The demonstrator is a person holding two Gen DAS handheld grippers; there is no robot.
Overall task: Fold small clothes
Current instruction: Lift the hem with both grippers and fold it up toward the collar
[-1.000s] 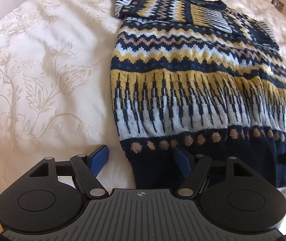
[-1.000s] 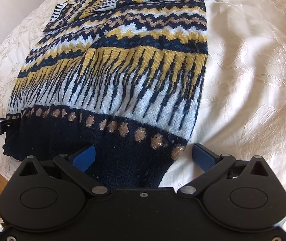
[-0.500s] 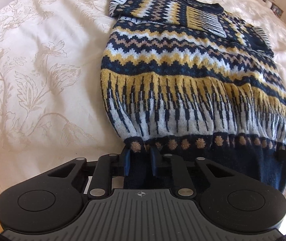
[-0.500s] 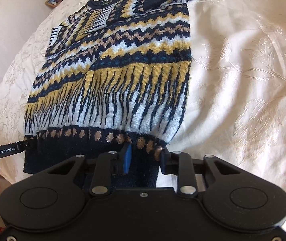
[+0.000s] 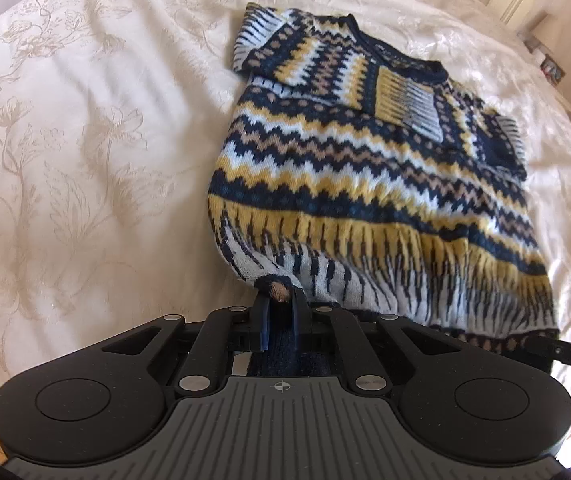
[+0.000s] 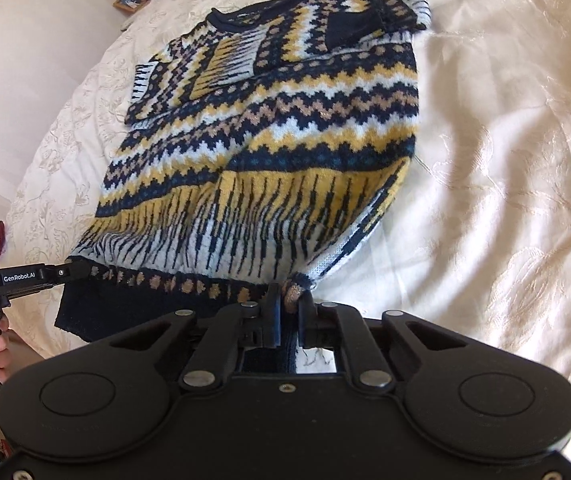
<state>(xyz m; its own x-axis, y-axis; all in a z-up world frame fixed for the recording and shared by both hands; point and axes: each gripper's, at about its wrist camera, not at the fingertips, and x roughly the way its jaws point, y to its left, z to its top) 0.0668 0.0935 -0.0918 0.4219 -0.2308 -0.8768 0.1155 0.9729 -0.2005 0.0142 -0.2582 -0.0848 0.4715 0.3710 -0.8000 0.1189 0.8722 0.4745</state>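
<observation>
Having just clamped shut on the patterned sweater's hem corners, the left gripper and right gripper are lifting it off the bed, starting the bottom-up fold.

You can read "GenRobot.AI" in white letters on the black body of your left gripper, where it enters the right wrist view. On the right gripper, seen from the left wrist, only part of a light letter shows, too little to read.
</observation>
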